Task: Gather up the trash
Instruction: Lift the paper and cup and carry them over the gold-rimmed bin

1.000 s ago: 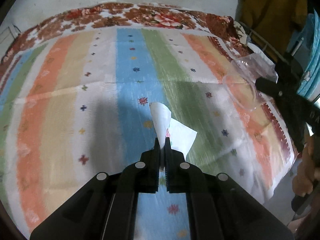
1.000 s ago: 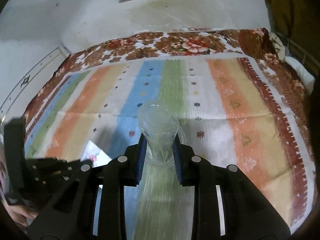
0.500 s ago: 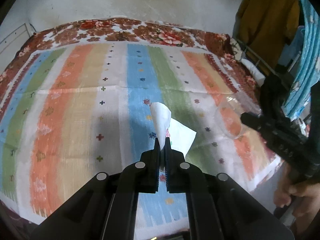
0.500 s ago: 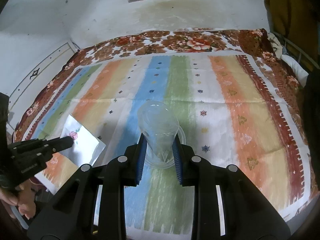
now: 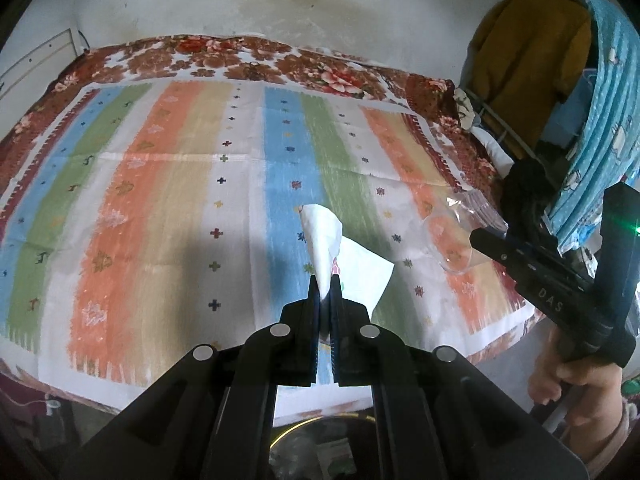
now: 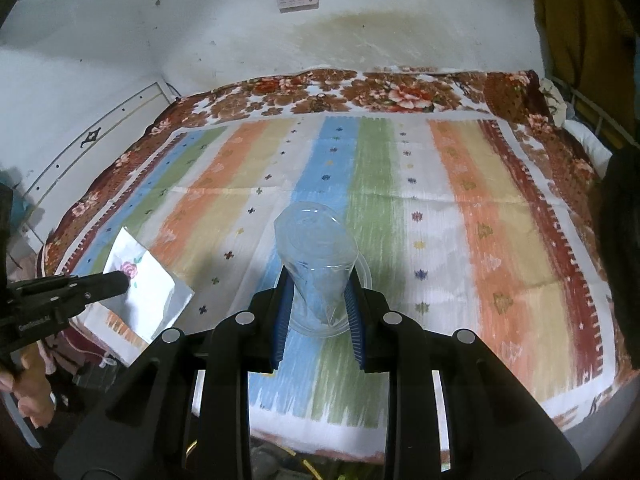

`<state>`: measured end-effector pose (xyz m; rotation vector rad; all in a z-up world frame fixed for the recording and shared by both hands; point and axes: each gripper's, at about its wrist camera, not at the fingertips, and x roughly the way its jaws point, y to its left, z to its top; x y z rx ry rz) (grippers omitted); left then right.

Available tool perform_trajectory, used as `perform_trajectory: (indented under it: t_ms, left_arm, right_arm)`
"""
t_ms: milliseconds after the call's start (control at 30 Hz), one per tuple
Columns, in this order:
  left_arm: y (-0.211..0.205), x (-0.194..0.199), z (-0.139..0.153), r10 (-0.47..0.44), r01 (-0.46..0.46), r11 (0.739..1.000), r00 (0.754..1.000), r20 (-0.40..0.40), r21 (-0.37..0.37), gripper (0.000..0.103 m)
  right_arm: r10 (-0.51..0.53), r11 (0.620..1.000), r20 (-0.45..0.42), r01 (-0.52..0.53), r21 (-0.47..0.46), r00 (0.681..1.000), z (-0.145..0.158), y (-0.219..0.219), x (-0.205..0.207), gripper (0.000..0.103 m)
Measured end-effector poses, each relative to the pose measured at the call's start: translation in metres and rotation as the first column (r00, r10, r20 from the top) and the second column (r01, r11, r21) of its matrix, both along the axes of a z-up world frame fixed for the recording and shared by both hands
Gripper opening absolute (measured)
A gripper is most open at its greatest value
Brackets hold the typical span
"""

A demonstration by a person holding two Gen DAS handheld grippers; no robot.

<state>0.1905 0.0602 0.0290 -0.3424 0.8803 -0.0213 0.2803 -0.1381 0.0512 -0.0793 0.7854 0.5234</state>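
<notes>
We hold a white paper napkin (image 5: 325,246) pinched in the left gripper (image 5: 325,280) and a crushed clear plastic cup (image 6: 316,256) clamped in the right gripper (image 6: 318,280), both above the bed's near edge (image 6: 520,392); a bin (image 5: 316,452) sits directly below the left jaws.

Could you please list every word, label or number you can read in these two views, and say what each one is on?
"DAS": on the black body of the right gripper, seen from the left wrist view; any further letters are hidden.
A small white label on the side of the left gripper, seen from the right wrist view: too blurred to read.
The napkin and plastic cup show no lettering.
</notes>
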Motion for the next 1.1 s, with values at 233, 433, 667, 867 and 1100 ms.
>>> perform_trajectory:
  t_ms: [233,433,667,867,1100]
  left_arm:
    - [0.004,-0.037,0.008,-0.006,0.008,0.997,0.999,0.036,-0.075,0.004]
    - [-0.009,-0.065,0.012,-0.04,0.043,0.999,0.996,0.079,-0.033,0.004]
    - [-0.022,-0.087,0.011,-0.081,0.083,0.996,0.992,0.098,-0.021,0.004]
    - [-0.024,-0.104,0.004,-0.083,0.085,0.996,0.993,0.084,-0.02,0.004]
    - [-0.018,-0.126,-0.003,-0.089,0.091,0.996,0.993,0.074,-0.014,0.004]
  right_arm:
    - [0.009,0.999,0.003,-0.009,-0.037,1.0,-0.005,-0.008,-0.031,0.024]
    - [0.009,1.0,-0.01,-0.01,-0.016,1.0,-0.005,-0.015,-0.047,0.024]
    - [0.031,0.998,-0.017,-0.032,-0.051,0.999,-0.015,-0.017,-0.073,0.024]
    - [0.048,0.998,-0.022,-0.049,-0.04,0.999,-0.019,-0.021,-0.097,0.024]
    - [0.052,0.997,-0.062,-0.055,-0.048,0.997,-0.033,-0.033,-0.117,0.024]
